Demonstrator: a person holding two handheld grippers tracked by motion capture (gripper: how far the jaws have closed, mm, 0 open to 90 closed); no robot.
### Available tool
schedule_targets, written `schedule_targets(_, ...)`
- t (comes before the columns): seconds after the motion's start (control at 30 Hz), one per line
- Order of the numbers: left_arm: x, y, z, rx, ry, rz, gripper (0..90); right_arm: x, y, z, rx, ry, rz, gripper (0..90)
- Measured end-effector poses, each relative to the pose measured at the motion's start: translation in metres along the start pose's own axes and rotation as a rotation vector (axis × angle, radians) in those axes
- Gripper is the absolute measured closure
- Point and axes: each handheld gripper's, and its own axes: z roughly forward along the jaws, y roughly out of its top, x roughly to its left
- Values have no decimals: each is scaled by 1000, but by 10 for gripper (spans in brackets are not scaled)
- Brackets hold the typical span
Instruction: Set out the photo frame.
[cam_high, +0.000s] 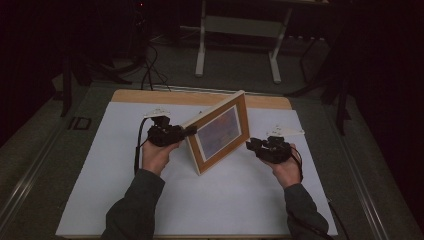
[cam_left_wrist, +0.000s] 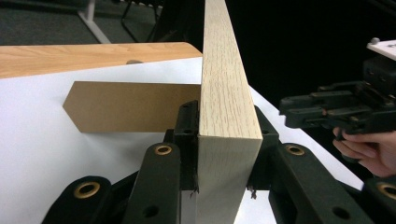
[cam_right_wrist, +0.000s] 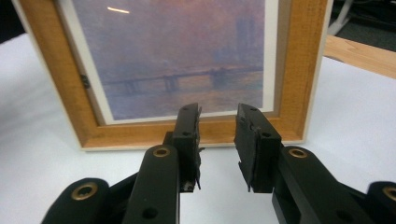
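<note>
A wooden picture frame (cam_high: 220, 131) with a hazy purple print stands tilted on the white sheet (cam_high: 200, 200). My left gripper (cam_high: 189, 131) is shut on the frame's left edge; in the left gripper view the jaws clamp the pale wood side (cam_left_wrist: 229, 84), and the brown easel back (cam_left_wrist: 126, 112) juts out behind it. My right gripper (cam_high: 251, 144) is open just off the frame's lower right side, not touching. In the right gripper view its jaws (cam_right_wrist: 217, 135) point at the frame's bottom rail (cam_right_wrist: 140, 135), a short way off it. The right gripper (cam_left_wrist: 336, 109) also appears in the left gripper view.
The white sheet covers a wooden tabletop whose far edge (cam_high: 150, 96) shows bare. Beyond the table are a white-legged stand (cam_high: 240, 30) and dark cables (cam_high: 150, 70) on the floor. Open sheet lies in front of and beside the frame.
</note>
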Motion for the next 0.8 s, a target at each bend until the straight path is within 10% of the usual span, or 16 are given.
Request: schedule_targets(0.8, 10, 0, -8, 29, -91, 23, 720, -15, 21, 10, 42, -41, -12, 604)
